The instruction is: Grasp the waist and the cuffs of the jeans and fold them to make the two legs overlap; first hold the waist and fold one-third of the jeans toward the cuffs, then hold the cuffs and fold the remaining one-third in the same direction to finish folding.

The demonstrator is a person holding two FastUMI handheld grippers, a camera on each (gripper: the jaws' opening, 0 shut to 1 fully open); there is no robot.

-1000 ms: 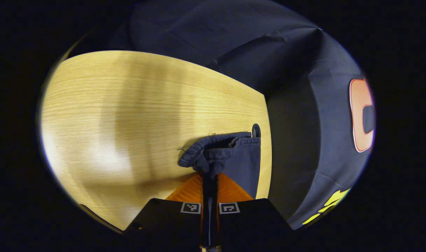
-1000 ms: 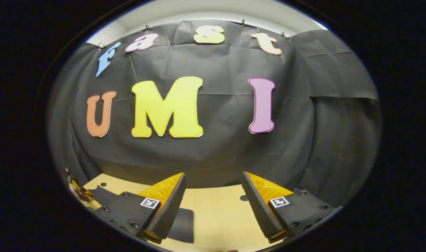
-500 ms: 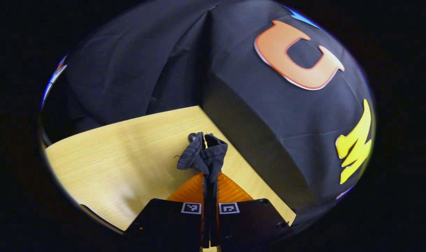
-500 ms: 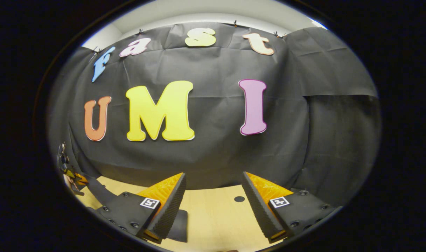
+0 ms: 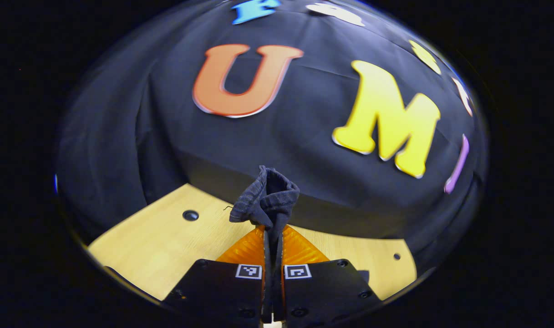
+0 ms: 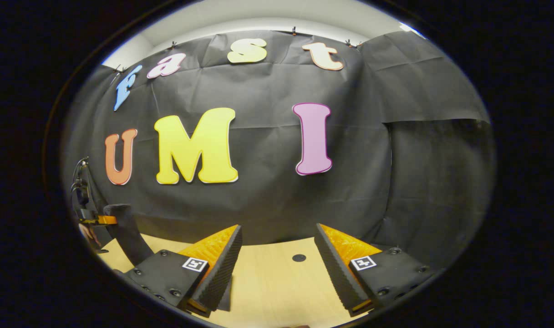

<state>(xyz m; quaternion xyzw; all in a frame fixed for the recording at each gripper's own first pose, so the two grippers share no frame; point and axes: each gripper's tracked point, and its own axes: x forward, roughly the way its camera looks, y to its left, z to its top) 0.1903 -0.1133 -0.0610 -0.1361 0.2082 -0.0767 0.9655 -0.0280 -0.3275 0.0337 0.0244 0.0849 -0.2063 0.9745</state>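
- Black cloth wall (image 6: 267,191) hangs behind a pale wooden table (image 6: 277,291), which has a small dark hole (image 6: 298,258) in it.
- Dark jeans (image 5: 266,198) are bunched and lifted above the table, a strip of them hanging down at far left (image 6: 126,232).
- Left gripper (image 5: 272,232) is clamped on the bunched fabric (which end, I cannot tell).
- Right gripper (image 6: 277,262) is spread wide above the table, holding nothing.

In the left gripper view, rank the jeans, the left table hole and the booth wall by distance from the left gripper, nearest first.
1. Jeans: pinched between the left gripper's fingers.
2. Table hole: ahead, to the left.
3. Booth wall: behind the table's far edge.
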